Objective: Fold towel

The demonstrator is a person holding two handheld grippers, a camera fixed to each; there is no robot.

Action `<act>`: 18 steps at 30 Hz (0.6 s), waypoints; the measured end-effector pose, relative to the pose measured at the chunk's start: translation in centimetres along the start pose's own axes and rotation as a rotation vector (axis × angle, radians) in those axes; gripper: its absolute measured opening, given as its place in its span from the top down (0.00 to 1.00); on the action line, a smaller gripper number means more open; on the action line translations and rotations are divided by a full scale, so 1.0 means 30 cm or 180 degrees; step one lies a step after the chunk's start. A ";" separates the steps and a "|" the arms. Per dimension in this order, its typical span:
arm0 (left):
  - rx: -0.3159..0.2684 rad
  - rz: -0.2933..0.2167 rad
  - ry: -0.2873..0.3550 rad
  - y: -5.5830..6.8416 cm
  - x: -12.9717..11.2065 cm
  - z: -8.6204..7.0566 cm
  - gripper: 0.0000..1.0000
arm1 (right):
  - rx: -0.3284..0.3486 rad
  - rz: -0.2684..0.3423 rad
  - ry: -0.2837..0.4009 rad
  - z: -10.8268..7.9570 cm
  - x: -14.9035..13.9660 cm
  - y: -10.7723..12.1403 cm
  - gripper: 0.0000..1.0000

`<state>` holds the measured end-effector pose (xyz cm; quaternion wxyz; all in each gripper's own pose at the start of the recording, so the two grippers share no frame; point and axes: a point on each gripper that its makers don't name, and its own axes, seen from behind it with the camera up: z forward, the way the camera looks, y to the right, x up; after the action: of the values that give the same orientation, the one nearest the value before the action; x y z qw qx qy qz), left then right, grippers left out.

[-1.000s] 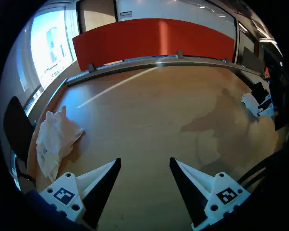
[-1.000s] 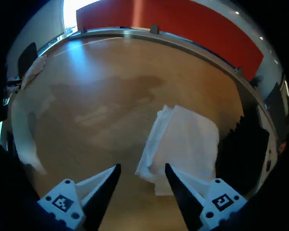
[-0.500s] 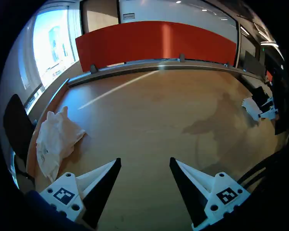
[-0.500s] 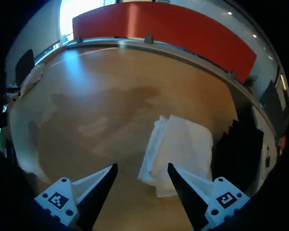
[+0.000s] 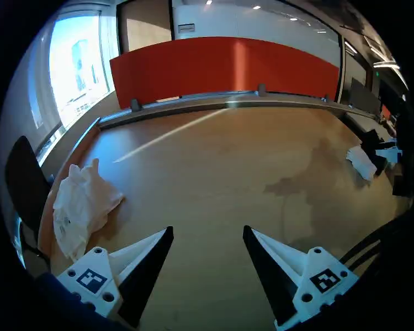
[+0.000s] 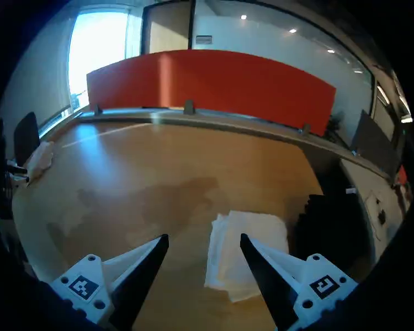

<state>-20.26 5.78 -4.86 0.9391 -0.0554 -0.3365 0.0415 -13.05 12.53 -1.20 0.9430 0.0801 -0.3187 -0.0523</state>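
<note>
Two spots are hard to read: at the right rim of the left gripper view a small white cloth (image 5: 361,163) lies among dark shapes too far off to name, and in the right gripper view a black ridged thing (image 6: 328,226) stands just right of the towel (image 6: 251,223), its lower part lost in shadow. That towel, white and folded flat, lies on the table (image 6: 124,160) just ahead of the right gripper (image 6: 203,237), with its near right corner hidden behind that gripper. The jaws there stand apart and hold nothing; whether one touches the towel I cannot tell. Over bare wood, the left gripper (image 5: 207,229) is likewise spread wide and empty, with a crumpled white cloth (image 5: 83,207) well off to its left near the table's edge, beside a dark chair (image 5: 25,187). Broad pale wood patched with shadows makes up the tabletop. Along its far side runs a red screen (image 5: 223,66), with a bright window (image 5: 77,71) left of it.
</note>
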 end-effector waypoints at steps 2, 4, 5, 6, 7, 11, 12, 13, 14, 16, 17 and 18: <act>0.0005 -0.0008 0.0013 -0.002 0.006 0.000 0.07 | -0.0044 0.0086 0.0119 -0.005 0.025 0.004 0.00; 0.0013 -0.0018 0.0028 -0.005 0.012 -0.001 0.06 | -0.0096 0.0170 0.0267 -0.013 0.056 0.010 0.00; 0.0017 -0.0023 0.0035 -0.007 0.015 -0.001 0.07 | -0.0121 0.0209 0.0338 -0.017 0.071 0.012 0.00; 0.0021 -0.0027 0.0044 -0.009 0.018 -0.002 0.07 | -0.0141 0.0245 0.0413 -0.023 0.087 0.014 0.00; 0.0027 -0.0031 0.0054 -0.011 0.021 -0.002 0.07 | -0.0161 0.0284 0.0499 -0.031 0.105 0.015 0.00; 0.0043 -0.0045 0.0088 -0.020 0.034 -0.002 0.06 | -0.0208 0.0412 0.0738 -0.053 0.157 0.016 0.00; 0.0048 -0.0048 0.0096 -0.022 0.037 -0.001 0.06 | -0.0221 0.0432 0.0771 -0.056 0.165 0.018 0.00; 0.0054 -0.0051 0.0105 -0.024 0.040 0.001 0.07 | -0.0237 0.0452 0.0802 -0.058 0.173 0.020 0.00; 0.0059 -0.0054 0.0112 -0.026 0.044 0.002 0.07 | -0.0252 0.0469 0.0829 -0.061 0.180 0.022 0.00; 0.0072 -0.0061 0.0143 -0.031 0.055 0.005 0.07 | -0.0286 0.0479 0.0868 -0.067 0.192 0.026 0.00; 0.0079 -0.0064 0.0158 -0.033 0.061 0.006 0.07 | -0.0303 0.0481 0.0885 -0.070 0.198 0.028 0.00; 0.0084 -0.0068 0.0181 -0.036 0.068 0.006 0.06 | -0.0317 0.0478 0.0902 -0.073 0.205 0.028 0.00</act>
<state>-18.76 4.97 -3.30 0.9493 -0.0407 -0.3098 0.0344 -6.82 12.69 0.89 0.9826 0.0157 -0.1846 0.0144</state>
